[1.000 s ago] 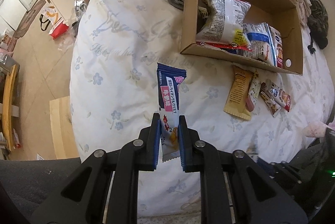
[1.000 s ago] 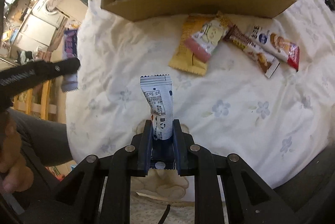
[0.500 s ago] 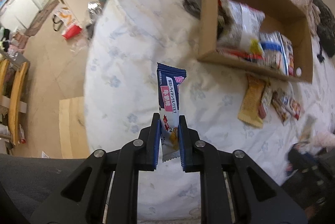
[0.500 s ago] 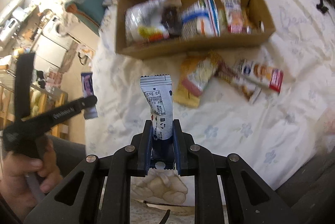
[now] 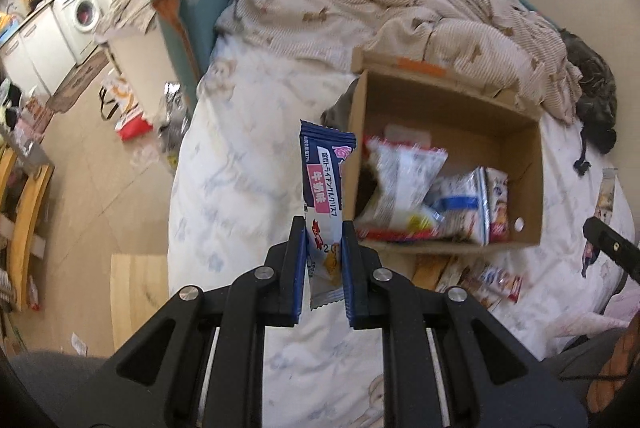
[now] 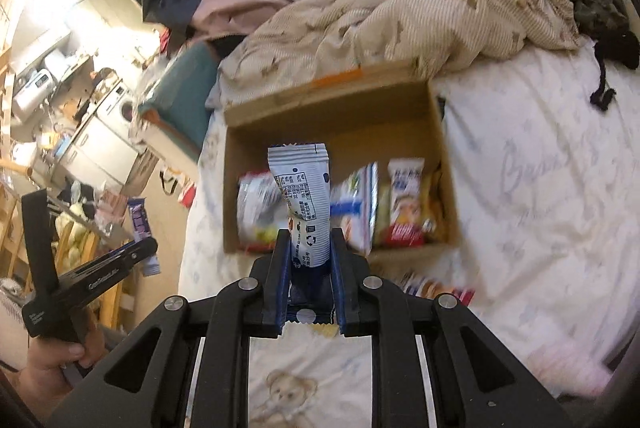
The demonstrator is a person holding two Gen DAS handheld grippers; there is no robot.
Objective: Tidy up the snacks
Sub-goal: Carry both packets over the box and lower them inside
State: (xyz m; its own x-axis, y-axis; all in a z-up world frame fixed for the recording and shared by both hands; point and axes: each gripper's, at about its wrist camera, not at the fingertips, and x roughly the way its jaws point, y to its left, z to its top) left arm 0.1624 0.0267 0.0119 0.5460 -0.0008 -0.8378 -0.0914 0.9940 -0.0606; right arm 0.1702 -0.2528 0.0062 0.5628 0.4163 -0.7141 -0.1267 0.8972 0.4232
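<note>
My left gripper (image 5: 323,228) is shut on a navy and white snack bar (image 5: 325,179) with a pink label, held upright above the bed just left of the cardboard box (image 5: 532,183). My right gripper (image 6: 309,240) is shut on a white snack stick (image 6: 302,195) with printed text, which stands up in front of the same cardboard box (image 6: 332,115). Several snack packets lie inside the box. In the right wrist view the left gripper (image 6: 138,252) shows at the far left with its navy bar, held by a hand (image 6: 60,368).
More snack bars (image 5: 492,280) lie on the floral white sheet (image 5: 248,171) in front of the box. A beige striped blanket (image 6: 420,11) is heaped behind it. A teal cushion (image 5: 192,11) stands at the bed's left side, with floor and a washing machine (image 5: 84,13) beyond.
Both grippers have risen with their snacks and tilted up, so the box's inside and the far wall have come into view. Neither grip has changed.
</note>
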